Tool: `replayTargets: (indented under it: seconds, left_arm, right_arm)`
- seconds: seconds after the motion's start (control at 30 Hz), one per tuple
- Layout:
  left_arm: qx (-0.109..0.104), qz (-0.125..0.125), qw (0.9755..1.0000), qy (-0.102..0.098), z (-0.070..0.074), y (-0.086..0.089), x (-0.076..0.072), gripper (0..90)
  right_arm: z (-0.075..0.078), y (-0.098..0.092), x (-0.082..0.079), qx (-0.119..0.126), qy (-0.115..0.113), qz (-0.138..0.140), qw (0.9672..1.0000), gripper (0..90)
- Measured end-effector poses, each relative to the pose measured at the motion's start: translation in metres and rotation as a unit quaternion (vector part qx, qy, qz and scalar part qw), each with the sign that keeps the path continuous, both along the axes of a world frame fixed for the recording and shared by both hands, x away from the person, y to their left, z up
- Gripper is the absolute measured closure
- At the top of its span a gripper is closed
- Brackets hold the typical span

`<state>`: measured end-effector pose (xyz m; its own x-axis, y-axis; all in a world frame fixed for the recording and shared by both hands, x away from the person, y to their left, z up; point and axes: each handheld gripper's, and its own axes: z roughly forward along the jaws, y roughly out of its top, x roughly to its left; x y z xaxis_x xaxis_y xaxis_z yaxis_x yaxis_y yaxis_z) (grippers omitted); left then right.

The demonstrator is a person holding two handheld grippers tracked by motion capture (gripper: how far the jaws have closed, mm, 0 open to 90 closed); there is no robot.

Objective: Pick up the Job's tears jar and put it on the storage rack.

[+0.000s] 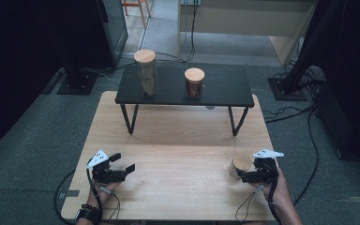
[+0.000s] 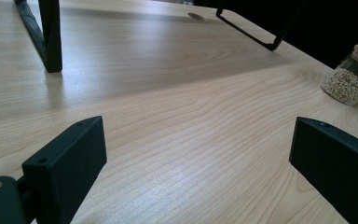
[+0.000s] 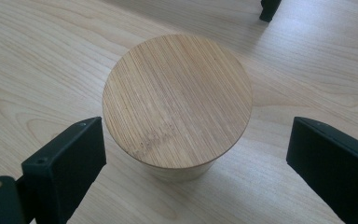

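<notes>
Right gripper (image 3: 193, 154) first: its two black jaws stand wide, one on each side of the small jar (image 3: 177, 100), and neither pad touches it; there is a clear gap on the right, and a narrower one on the left, where the lid's rim comes near the jaw. So this looks like the approach to a grasp, and the sensible way to do it is to drop the jaws below the overhanging bamboo lid (image 3: 177, 93), centre the jar between them, and close on the glass body rather than on the lid, which might lift off. The jar stands upright near the front right corner of the wooden table (image 1: 178, 140), just beside the right gripper in the high view. It is short and round, with a flat, pale, fine-grained lid; from the left gripper view it holds light, grainy contents, possibly beans or seeds, though it is small and far off there. The left gripper (image 2: 198, 154) rests over bare table with jaws equally wide, holding nothing.
</notes>
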<state>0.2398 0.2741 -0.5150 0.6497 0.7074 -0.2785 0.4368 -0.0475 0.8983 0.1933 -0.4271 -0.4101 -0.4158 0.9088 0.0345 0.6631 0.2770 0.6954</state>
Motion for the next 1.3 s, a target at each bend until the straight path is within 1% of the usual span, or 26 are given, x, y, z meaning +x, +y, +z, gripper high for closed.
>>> replayTargets:
  seconds: [0.2,0.33,0.47,0.67,0.73,0.97,1.07,1.13,1.3]
  left_arm:
    - [-0.003,0.0,1.0,-0.001,-0.001,0.001,0.0,3.9]
    - [-0.003,-0.001,1.0,0.0,-0.001,0.001,0.0,3.9]
    - [-0.005,-0.001,1.0,-0.001,-0.001,0.002,0.0,3.9]
    - [-0.004,-0.001,1.0,-0.002,-0.001,0.002,0.0,3.9]
    - [-0.004,-0.001,1.0,-0.001,-0.001,0.002,0.0,3.9]
    - [-0.004,0.0,1.0,-0.001,-0.001,0.002,0.0,4.0]
    - [-0.004,0.0,1.0,-0.001,-0.001,0.002,0.0,3.9]
    - [-0.005,0.0,1.0,-0.001,-0.001,0.002,0.0,3.9]
    - [-0.006,0.0,1.0,-0.001,-0.001,0.002,0.0,4.0]
  right_arm:
    - [-0.006,0.003,0.003,-0.001,0.007,0.0,1.0,4.8]
    - [-0.008,0.004,0.007,-0.002,0.013,0.007,0.9999,6.2]
    - [-0.008,0.008,0.01,-0.006,0.018,0.008,0.9998,6.6]
    - [-0.007,0.009,0.015,-0.005,0.016,0.002,0.9999,9.0]
    - [-0.005,0.01,0.017,-0.007,0.019,0.0,0.9998,9.0]
    - [-0.006,0.015,0.023,-0.01,0.022,0.003,0.9997,9.3]
    - [-0.006,0.018,0.024,-0.013,0.022,0.002,0.9997,16.2]
    - [-0.006,0.017,0.025,-0.01,0.022,0.012,0.9996,23.8]
    - [-0.002,0.02,0.028,-0.016,0.029,0.014,0.9993,24.3]
